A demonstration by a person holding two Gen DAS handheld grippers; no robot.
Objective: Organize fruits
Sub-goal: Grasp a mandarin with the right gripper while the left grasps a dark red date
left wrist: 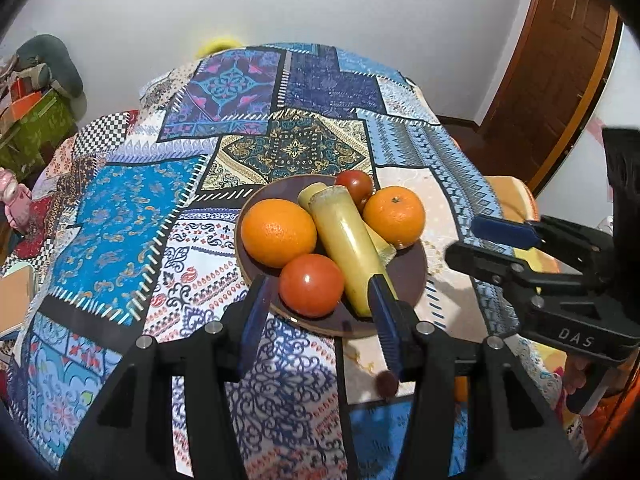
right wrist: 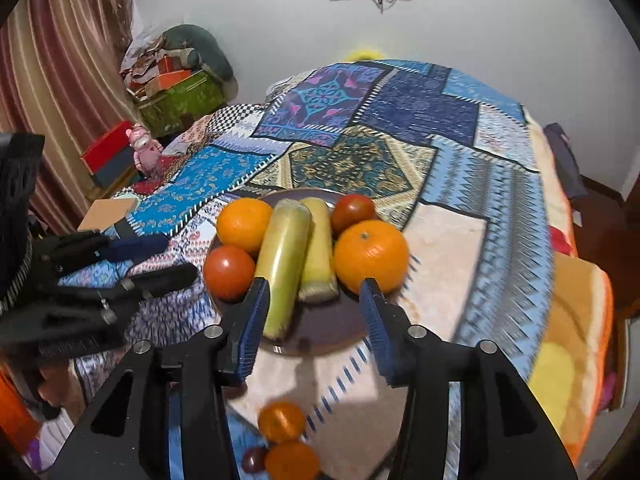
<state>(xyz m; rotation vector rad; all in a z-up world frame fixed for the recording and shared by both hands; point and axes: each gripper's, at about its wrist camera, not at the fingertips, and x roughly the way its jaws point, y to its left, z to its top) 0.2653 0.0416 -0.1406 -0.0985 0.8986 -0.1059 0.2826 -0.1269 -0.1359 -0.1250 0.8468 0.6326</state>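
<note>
A brown plate [left wrist: 408, 276] [right wrist: 320, 328] on the patchwork cloth holds two oranges [left wrist: 279, 233] [right wrist: 371, 255], two tomatoes [left wrist: 311, 290] [right wrist: 229, 267] and two yellow-green stalk pieces [left wrist: 348, 246] [right wrist: 286, 256]. My left gripper [left wrist: 318, 300] is open and empty, just above the plate's near rim. It also shows in the right wrist view [right wrist: 154, 260]. My right gripper [right wrist: 316, 300] is open and empty, over the plate's near side. It also shows in the left wrist view [left wrist: 476, 240]. Two small oranges [right wrist: 282, 420] and a dark small fruit [right wrist: 254, 458] lie on the cloth below my fingers.
The patchwork-covered table [left wrist: 160, 208] fills both views. A pink toy [right wrist: 145, 152], boxes and a green chest [right wrist: 180, 100] stand at the left. A wooden door [left wrist: 560, 60] is at the right. An orange blanket [right wrist: 576, 320] hangs off the table's right side.
</note>
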